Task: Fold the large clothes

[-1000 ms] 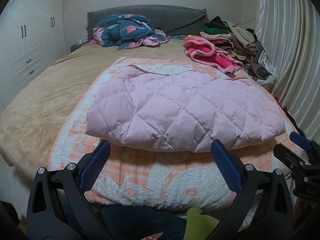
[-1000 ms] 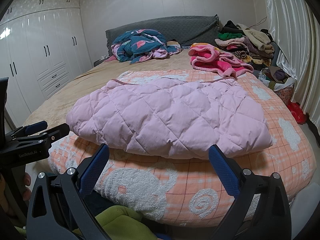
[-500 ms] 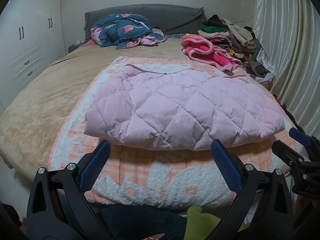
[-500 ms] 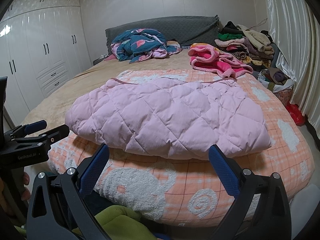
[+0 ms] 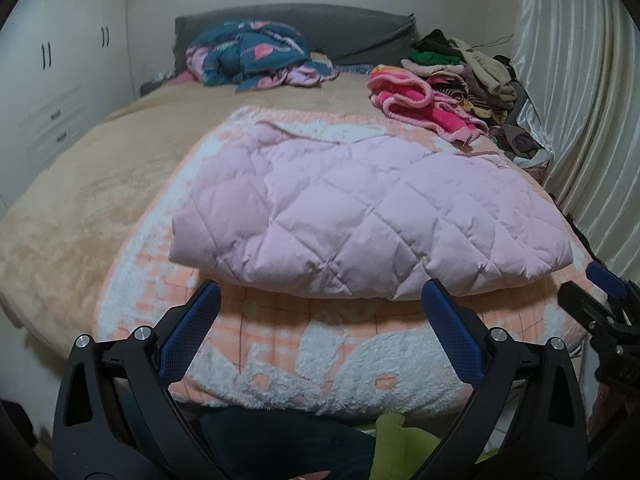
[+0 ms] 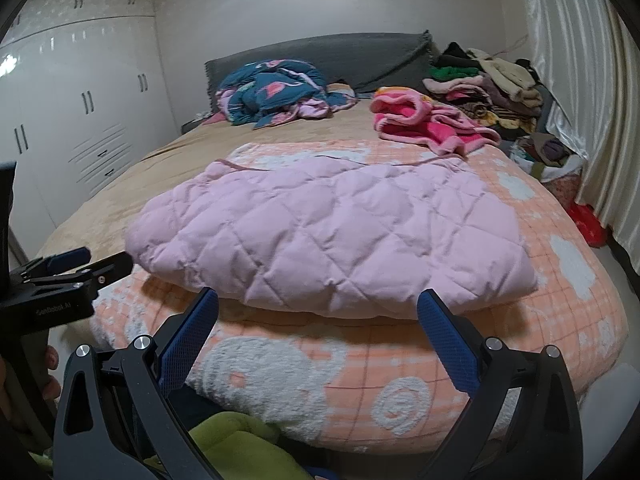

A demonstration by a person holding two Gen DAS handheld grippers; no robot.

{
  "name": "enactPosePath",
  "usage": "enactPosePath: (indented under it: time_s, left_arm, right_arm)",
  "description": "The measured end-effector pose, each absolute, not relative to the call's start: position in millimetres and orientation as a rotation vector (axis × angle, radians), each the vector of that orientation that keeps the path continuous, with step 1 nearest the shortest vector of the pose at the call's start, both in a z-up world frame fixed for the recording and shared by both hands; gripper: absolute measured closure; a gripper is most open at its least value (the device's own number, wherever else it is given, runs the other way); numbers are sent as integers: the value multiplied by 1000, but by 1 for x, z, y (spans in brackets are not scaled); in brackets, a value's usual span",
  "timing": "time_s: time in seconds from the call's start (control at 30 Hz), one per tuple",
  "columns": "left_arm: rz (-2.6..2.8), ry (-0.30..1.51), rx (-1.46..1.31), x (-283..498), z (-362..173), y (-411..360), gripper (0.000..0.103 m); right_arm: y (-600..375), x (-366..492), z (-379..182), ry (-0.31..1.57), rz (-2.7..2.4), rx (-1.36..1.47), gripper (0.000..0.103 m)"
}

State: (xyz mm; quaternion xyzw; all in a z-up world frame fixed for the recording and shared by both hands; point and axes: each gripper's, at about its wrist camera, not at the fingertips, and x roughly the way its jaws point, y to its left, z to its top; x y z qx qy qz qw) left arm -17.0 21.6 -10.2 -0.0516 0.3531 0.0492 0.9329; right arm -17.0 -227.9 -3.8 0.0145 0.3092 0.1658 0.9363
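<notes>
A pink quilted padded garment (image 5: pixel 360 216) lies folded into a thick rectangle on an orange-and-white fleece blanket (image 5: pixel 304 356) at the near end of the bed; it also shows in the right wrist view (image 6: pixel 332 236). My left gripper (image 5: pixel 320 320) is open and empty, just short of the garment's near edge. My right gripper (image 6: pixel 318 320) is open and empty, also just short of that edge. The right gripper shows at the right edge of the left wrist view (image 5: pixel 600 300). The left gripper shows at the left of the right wrist view (image 6: pixel 76 272).
A blue patterned bundle (image 6: pixel 276 92) lies by the grey headboard. A pink fleece garment (image 6: pixel 424 120) and a pile of mixed clothes (image 6: pixel 484 88) sit at the far right. White wardrobes (image 6: pixel 80 120) stand left, curtains (image 6: pixel 580 80) right. A green cloth (image 6: pixel 240 448) lies below.
Both grippers have drifted slightly, so the folded garment sits a little differently in each view. Both stay open. The garment has not moved.
</notes>
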Motion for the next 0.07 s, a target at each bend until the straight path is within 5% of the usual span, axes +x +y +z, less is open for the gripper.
enactPosePath:
  time_s: [0.07]
  left_arm:
    - [119,735,-115,-14,-15,27,9]
  right_arm:
    - [-238,-14,-7,636,311,42,4]
